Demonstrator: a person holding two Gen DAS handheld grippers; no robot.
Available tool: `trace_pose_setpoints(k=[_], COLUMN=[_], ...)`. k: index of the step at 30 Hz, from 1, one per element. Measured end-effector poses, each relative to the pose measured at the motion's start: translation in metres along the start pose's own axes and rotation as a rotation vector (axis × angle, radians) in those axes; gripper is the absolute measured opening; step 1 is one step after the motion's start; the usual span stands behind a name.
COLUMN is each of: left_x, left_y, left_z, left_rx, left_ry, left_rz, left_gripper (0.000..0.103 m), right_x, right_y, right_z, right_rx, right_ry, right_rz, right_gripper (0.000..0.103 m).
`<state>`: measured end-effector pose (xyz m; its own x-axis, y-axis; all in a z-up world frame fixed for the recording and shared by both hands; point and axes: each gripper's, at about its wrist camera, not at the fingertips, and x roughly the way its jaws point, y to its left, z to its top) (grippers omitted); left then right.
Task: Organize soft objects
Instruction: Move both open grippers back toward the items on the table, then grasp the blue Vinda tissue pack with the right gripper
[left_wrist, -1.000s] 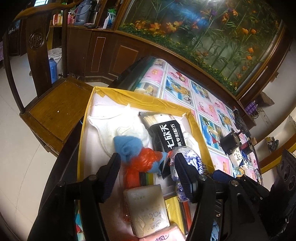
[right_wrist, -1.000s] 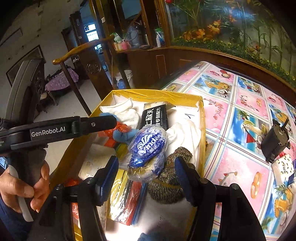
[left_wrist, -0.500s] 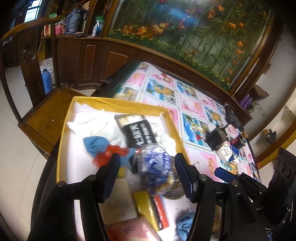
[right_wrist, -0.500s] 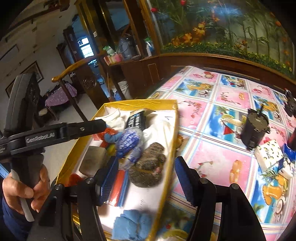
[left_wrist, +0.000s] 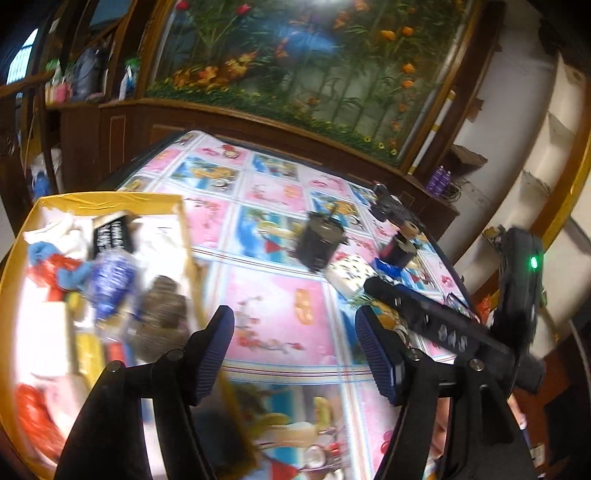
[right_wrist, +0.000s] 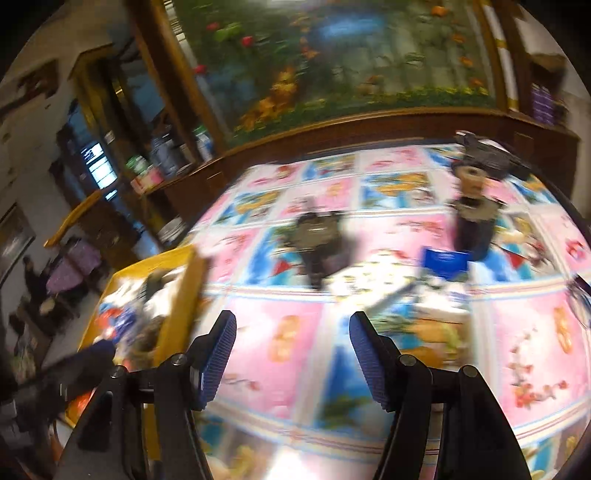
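A yellow-rimmed box (left_wrist: 110, 201) at the left of the table holds soft things: a blue wrapped pack (left_wrist: 110, 280), a brown knitted item (left_wrist: 162, 314), a blue and red cloth (left_wrist: 55, 262), white cloths and tissue packs. The box also shows blurred in the right wrist view (right_wrist: 184, 291). My left gripper (left_wrist: 295, 350) is open and empty over the patterned tablecloth, to the right of the box. My right gripper (right_wrist: 291, 354) is open and empty over the tablecloth too, and its body shows in the left wrist view (left_wrist: 443, 325).
On the pink and blue tablecloth (left_wrist: 280, 314) stand a dark boxy device (left_wrist: 319, 245), a patterned white box (left_wrist: 351, 273), a blue card (right_wrist: 445, 260) and a dark cylinder (right_wrist: 474, 225). A flower mural (left_wrist: 314, 62) and wooden cabinets stand behind.
Both grippers have swung right, away from the box and toward the table's middle. The box has moved to the left edge of both views. The right wrist view is now motion-blurred.
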<state>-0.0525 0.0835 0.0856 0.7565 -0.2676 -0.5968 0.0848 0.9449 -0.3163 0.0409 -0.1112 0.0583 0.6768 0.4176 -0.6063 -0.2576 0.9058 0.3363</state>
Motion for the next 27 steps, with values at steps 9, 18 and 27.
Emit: trace_pose_setpoints(k=[9,18,27], left_x=[0.073,0.079,0.075], left_y=[-0.061,-0.036,-0.034], left_z=[-0.048,-0.045,-0.044], left_rx=[0.134,0.022,0.018], left_ry=[0.075,0.086,0.07], left_rz=[-0.018,-0.009,-0.027], left_gripper=[0.068,0.081,0.081], right_x=[-0.003,0.043,0.081], right_y=[-0.073,-0.078,-0.08], right_z=[0.01,0.026,0.03], right_rx=[0.134,0.093,0.046], right_ry=[0.004,0.124,0.175], right_rz=[-0.161,-0.273,-0.351], right_gripper=[0.068,0.068,0.067])
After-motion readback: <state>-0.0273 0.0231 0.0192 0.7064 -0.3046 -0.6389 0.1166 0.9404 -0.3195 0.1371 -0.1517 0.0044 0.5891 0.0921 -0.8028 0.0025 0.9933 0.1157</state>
